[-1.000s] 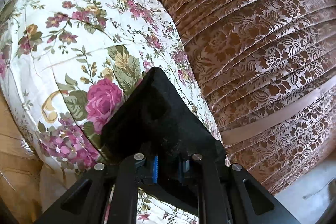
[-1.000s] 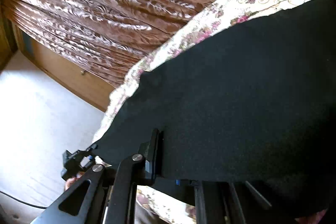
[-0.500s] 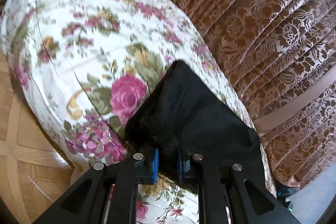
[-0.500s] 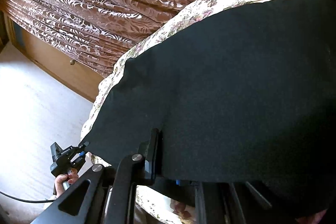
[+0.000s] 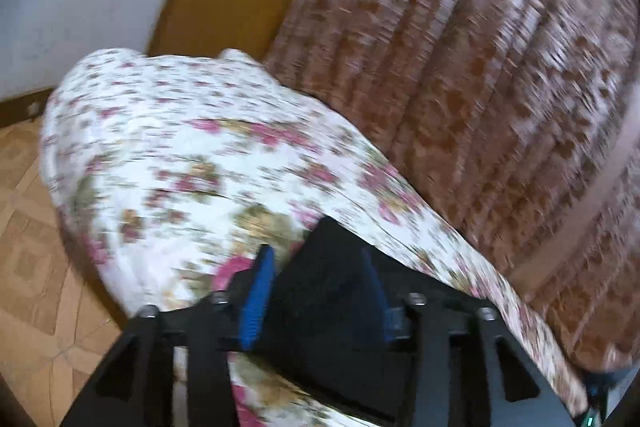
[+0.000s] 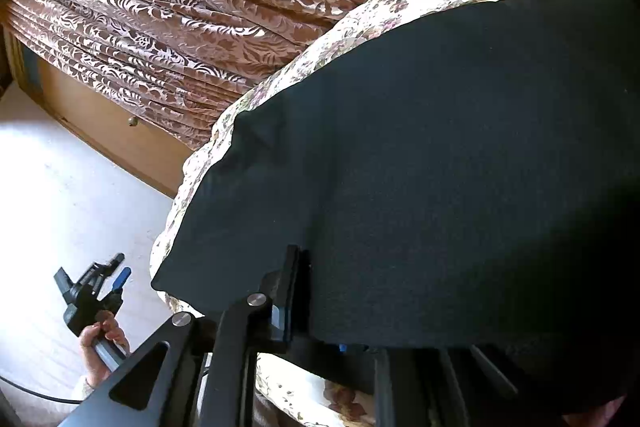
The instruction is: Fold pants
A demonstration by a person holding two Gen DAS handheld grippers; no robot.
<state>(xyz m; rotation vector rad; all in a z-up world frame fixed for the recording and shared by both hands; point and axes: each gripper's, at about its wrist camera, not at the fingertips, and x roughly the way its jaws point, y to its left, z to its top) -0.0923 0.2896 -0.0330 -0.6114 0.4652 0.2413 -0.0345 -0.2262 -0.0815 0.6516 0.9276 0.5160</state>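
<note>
The black pants point(image 6: 440, 155) are kept pinched at their edge by the right tool point(image 6: 316, 323), anchoring the fold on the floral bed point(image 5: 192, 155), while the left tool point(image 5: 316, 291), just opened, is released.

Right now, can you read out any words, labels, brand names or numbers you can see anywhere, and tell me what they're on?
None: no readable text in either view.
The black pants show no tag or label.
The floral bedspread and the brown curtain carry only patterns.
The left gripper and the right gripper show no markings.
The left wrist view is motion-blurred, so small print there could not be read.
</note>
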